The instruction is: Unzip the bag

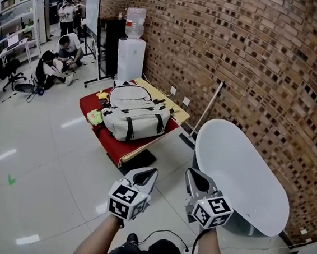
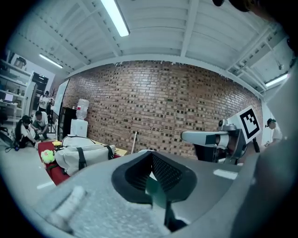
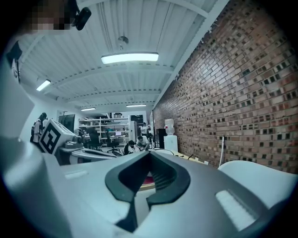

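A cream backpack [image 1: 132, 115] with black straps lies on a low red-covered table [image 1: 114, 147] near the brick wall. In the left gripper view the backpack [image 2: 81, 155] is at the left, some way off. My left gripper [image 1: 145, 177] and right gripper [image 1: 198, 179] are held side by side in the air over the floor, well short of the bag and pointing toward it. Both are shut with nothing between their jaws. The left gripper [image 2: 150, 155] and the right gripper [image 3: 150, 158] each show meeting jaws in their own views.
A white oval table [image 1: 243, 177] stands close on the right. A broom [image 1: 205, 114] leans on the brick wall. A water dispenser [image 1: 131, 50] and a whiteboard [image 1: 93, 9] stand behind the bag. People [image 1: 55, 65] sit on the floor at the far left. A yellow-green toy [image 1: 95, 117] lies beside the bag.
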`<state>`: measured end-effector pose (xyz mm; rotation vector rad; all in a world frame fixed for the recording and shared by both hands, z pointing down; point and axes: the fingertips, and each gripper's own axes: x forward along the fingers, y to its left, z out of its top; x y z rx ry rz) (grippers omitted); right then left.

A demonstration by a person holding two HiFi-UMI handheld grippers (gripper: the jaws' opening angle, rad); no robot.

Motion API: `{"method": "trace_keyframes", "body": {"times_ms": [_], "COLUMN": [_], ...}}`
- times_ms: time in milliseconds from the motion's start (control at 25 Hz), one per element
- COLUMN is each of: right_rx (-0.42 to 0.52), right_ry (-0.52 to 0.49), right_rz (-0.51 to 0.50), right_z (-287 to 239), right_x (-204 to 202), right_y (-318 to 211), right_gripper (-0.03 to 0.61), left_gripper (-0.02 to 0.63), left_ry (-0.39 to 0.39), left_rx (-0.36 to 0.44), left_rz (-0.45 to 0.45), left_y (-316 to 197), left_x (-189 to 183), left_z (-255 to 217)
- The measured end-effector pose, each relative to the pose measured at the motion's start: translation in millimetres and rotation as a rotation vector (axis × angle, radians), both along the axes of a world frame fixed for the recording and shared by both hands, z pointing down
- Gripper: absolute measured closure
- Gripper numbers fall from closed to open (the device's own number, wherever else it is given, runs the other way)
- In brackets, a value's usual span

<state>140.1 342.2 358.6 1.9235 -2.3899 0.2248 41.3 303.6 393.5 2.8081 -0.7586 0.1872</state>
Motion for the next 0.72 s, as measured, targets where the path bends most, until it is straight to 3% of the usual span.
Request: {"method": "trace_keyframes", "body": {"times_ms": [400,720], "right_rx": [0.002,0.030], "right_ry": [-0.013,-0.020], "right_rz": [-0.071,-0.246], "right_z": [6.8,9.3], "right_x": [-0.5,19.0], "right_y": [-115.9,-244.6], "right_gripper": [0.572,0.572], "left_gripper": [0.611,0.611], "left_ry": [0.000,-0.019], "left_rx": [0.001,0.011], "left_rz": [-0.082,-0.238], "left_y": [-110.1,-217.3], "left_x": [-4.6,10.4], "left_z": [-2.7,8.8]}}
